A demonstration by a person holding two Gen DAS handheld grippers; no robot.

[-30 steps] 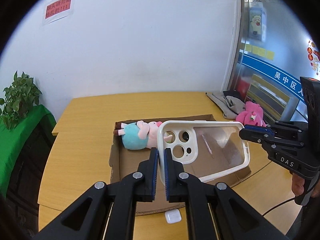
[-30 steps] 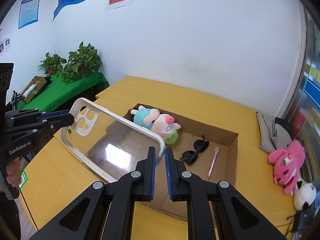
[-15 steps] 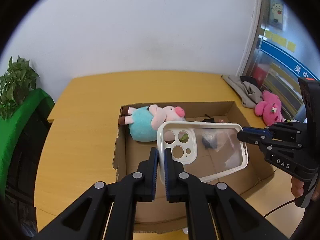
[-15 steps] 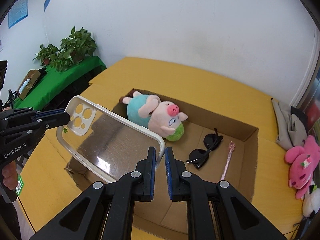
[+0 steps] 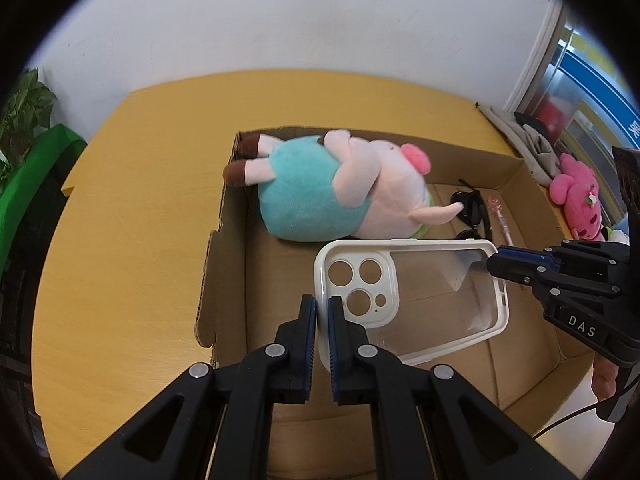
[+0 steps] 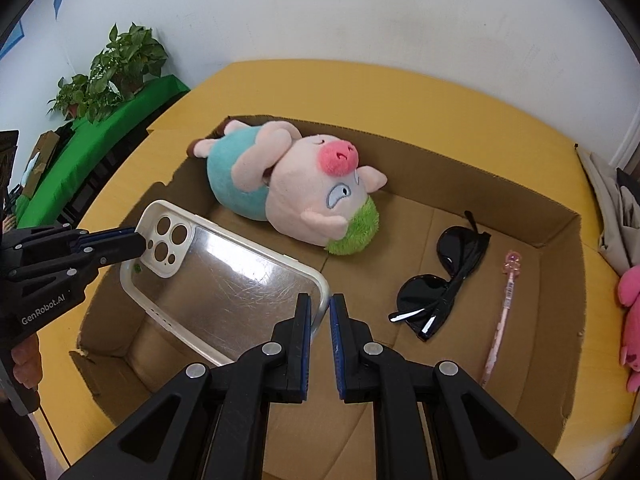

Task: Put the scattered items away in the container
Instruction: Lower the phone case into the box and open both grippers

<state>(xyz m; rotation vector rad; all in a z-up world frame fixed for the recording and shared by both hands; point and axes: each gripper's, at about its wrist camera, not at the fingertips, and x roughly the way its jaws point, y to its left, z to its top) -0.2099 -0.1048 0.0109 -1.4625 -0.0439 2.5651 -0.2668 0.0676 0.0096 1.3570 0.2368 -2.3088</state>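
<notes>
A clear phone case with a white rim hangs inside the open cardboard box, held at both ends. My left gripper is shut on the rim beside the camera cutouts. My right gripper is shut on the rim at the opposite end of the case. Each gripper shows in the other's view: the right one, the left one. In the box lie a plush pig, black sunglasses and a pink pen.
The box rests on a yellow table. A pink plush toy and a grey cloth lie on the table past the box's right side. Potted plants stand on a green-covered stand to the left. A white wall is behind.
Both grippers have come down and forward with the phone case between them. The case has gone from above the box's near edge to low inside the box.
</notes>
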